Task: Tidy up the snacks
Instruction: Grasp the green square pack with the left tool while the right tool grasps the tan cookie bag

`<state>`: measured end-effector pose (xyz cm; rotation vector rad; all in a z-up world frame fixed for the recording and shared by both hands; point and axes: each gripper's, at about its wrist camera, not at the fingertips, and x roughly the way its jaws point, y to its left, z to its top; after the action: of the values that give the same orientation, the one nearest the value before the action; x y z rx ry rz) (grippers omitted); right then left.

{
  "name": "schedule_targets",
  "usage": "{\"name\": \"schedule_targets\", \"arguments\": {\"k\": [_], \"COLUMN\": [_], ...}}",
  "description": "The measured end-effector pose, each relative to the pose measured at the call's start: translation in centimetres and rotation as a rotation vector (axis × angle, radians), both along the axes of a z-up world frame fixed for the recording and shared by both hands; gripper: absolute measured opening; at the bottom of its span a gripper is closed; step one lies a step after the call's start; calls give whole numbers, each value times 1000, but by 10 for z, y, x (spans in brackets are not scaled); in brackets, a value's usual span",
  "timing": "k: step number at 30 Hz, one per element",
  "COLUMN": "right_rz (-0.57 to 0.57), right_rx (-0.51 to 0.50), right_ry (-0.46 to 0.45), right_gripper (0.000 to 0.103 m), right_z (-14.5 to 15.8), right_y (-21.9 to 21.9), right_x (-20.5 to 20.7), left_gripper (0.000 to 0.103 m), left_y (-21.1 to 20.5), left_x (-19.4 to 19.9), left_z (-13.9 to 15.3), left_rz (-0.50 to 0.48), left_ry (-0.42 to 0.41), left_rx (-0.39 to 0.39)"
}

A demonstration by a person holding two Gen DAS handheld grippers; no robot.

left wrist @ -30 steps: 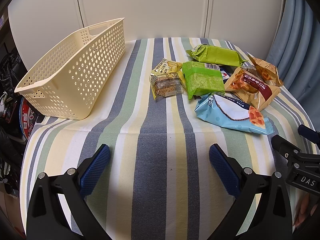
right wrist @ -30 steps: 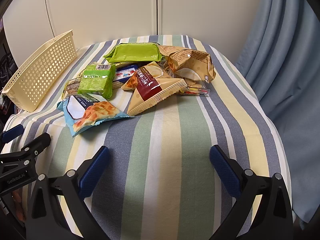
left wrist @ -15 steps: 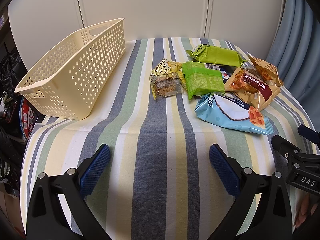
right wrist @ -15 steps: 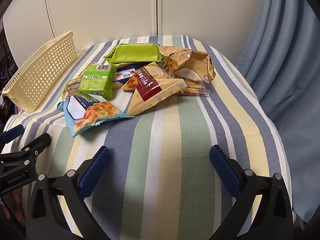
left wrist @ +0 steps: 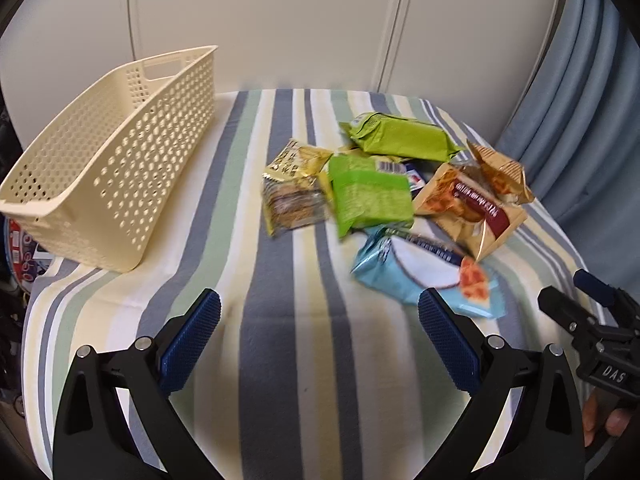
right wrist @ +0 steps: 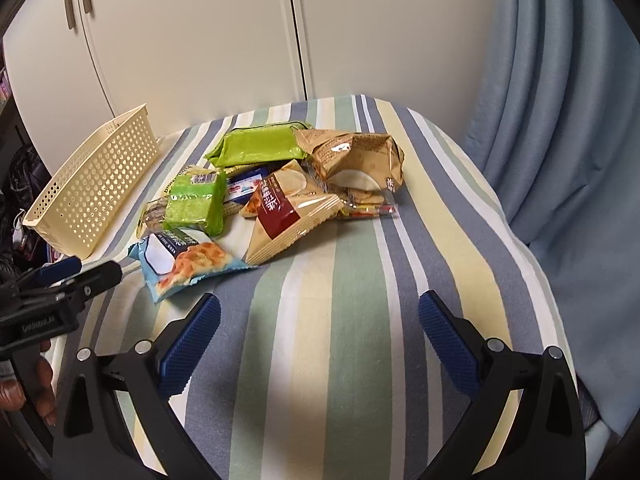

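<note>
Snacks (left wrist: 376, 196) piled on the table (left wrist: 280, 320).
My left gripper (left wrist: 320, 336) and right gripper (right wrist: 320, 336) gaped wide, empty; basket (left wrist: 120, 160) at the left edge.

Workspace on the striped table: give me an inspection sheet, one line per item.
Surface: striped tablecloth, near half bare.
Job's things: cream perforated basket at the left, nothing seen inside; snack packets heaped to its right, among them a light blue packet, two green packets and a tan bag with a dark red label.
Clutter: nothing seen on the cloth.
Grippers: left gripper and right gripper open, holding nothing, short of the heap.
Cables: nothing seen.
Surroundings: white cabinet doors behind, blue curtain at the right.
</note>
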<state>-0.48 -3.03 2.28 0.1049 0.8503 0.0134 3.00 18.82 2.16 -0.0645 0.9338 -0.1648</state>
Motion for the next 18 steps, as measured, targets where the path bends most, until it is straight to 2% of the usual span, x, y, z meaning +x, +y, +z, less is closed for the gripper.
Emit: {"name": "schedule_targets", "arguments": {"k": [4,8,16,18], "right_rz": [-6,-15,-30,-34], "right_rx": [9,26,21,25], "right_ry": [-7,-9,-4,-9], "right_gripper": [98,98,98,98], "right_z": [4,3,0,2], "right_y": [-5,-11,-24,-29], "right_x": [10,16,27,30], "left_gripper": [101,101,101,100], "left_y": [-9,-23,-55,-60], "left_x": [27,61,104,110], "left_z": [4,-3,-29,-28], "left_rz": [-13,-42,-67,-69], "left_ry": [6,47,116,105], "left_rx": [-13,-25,33,49]}}
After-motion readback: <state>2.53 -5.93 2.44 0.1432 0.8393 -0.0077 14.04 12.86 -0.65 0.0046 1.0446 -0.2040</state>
